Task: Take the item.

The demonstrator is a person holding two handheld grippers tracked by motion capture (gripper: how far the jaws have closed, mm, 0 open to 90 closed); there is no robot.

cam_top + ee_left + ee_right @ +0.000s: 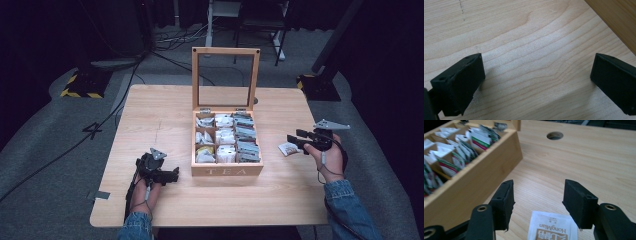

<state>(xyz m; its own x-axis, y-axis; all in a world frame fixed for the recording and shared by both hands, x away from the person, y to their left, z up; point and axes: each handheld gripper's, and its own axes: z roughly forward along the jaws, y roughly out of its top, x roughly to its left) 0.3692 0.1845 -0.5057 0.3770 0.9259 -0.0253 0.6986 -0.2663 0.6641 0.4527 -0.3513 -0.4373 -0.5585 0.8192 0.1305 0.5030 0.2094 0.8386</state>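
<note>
One tea sachet (pixel 551 226) out, flat on table (pixel 150 125) at 3 o'clock of tea box (pixel 227 170). Right gripper (pixel 537 202) wide, empty, just above it. Left gripper (pixel 536 82) wide, idle at 9. Rest of sachets not yet pulled.

A light wooden table (pixel 165 115) carried an open tea box (pixel 227 171) and, just right, a sachet (pixel 288 148).
</note>
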